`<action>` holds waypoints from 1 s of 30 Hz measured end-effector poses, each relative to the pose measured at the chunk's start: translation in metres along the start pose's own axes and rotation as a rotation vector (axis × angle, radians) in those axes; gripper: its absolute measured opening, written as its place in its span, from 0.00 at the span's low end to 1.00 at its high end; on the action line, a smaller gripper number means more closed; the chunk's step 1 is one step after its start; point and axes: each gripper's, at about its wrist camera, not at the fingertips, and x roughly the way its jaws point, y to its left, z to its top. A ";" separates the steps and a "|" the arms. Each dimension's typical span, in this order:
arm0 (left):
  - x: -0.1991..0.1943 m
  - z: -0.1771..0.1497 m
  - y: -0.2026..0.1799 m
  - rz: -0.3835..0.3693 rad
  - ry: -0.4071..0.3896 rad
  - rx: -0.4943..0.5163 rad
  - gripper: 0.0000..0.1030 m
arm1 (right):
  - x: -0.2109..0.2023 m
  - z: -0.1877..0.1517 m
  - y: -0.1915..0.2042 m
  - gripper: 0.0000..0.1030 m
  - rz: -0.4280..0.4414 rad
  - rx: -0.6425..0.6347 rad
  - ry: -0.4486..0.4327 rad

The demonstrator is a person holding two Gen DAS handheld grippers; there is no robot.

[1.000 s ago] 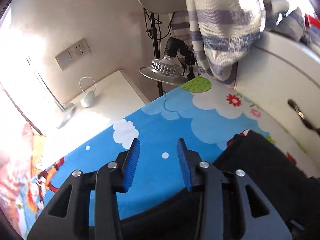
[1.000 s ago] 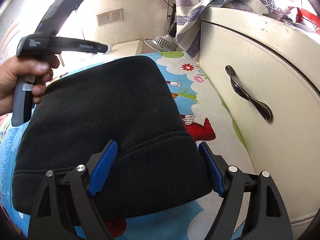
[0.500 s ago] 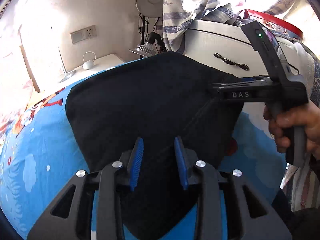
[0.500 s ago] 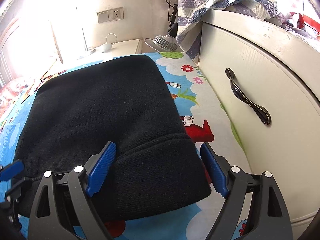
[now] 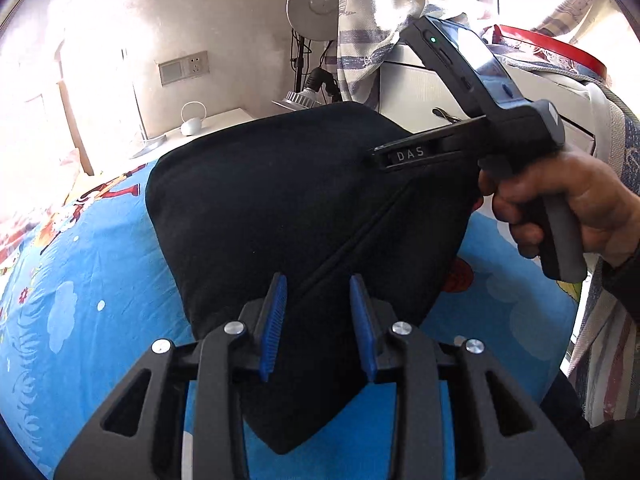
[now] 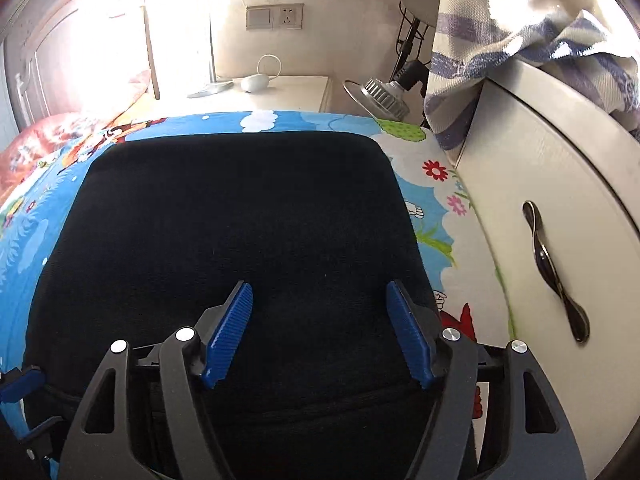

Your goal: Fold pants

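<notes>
Black pants (image 5: 280, 200), folded into a thick pad, lie on the blue cartoon bedsheet (image 5: 80, 300). My left gripper (image 5: 319, 320) hangs over their near pointed corner. Its blue pads stand a narrow gap apart, with a seam ridge of the fabric running in under them. In the right wrist view the pants (image 6: 240, 220) fill the middle. My right gripper (image 6: 320, 332) sits over their near edge with its jaws closing; the cloth lies below and between the wide-set pads, which do not press on it. A hand (image 5: 568, 208) holds the right gripper's body at the pants' right side.
A white cabinet (image 6: 560, 160) with a metal handle (image 6: 556, 272) stands close along the bed's right side, with a striped cloth (image 6: 500, 60) draped over its top. A lamp head (image 6: 376, 92) and a white nightstand (image 6: 280, 88) stand beyond the bed's far end.
The left gripper swung from the bed's far corner to the pants' near corner, then stayed still. The right gripper shifted along the pants' edge and its pads came closer together.
</notes>
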 end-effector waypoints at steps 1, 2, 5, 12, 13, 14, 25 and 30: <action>0.000 0.000 0.002 -0.007 0.001 -0.011 0.32 | -0.002 -0.002 0.002 0.64 -0.008 -0.015 -0.004; -0.001 -0.001 0.003 -0.012 0.003 -0.019 0.32 | -0.004 -0.002 0.003 0.64 -0.021 -0.022 -0.005; -0.004 -0.001 0.004 -0.007 0.013 -0.023 0.32 | -0.010 -0.007 -0.001 0.64 -0.026 0.009 -0.011; -0.019 -0.003 0.019 -0.026 0.081 -0.144 0.33 | -0.036 -0.026 -0.025 0.84 -0.115 0.114 0.032; -0.021 -0.003 0.021 -0.027 0.099 -0.159 0.34 | -0.039 -0.029 -0.027 0.84 -0.106 0.131 0.042; -0.023 -0.002 0.022 -0.027 0.119 -0.176 0.40 | -0.044 -0.031 -0.024 0.84 -0.119 0.121 0.042; -0.051 0.003 0.041 0.119 0.240 -0.321 0.93 | -0.105 -0.068 -0.017 0.88 -0.198 0.158 0.120; -0.077 0.032 0.022 0.132 0.157 -0.266 0.98 | -0.145 -0.073 -0.008 0.88 -0.190 0.167 0.068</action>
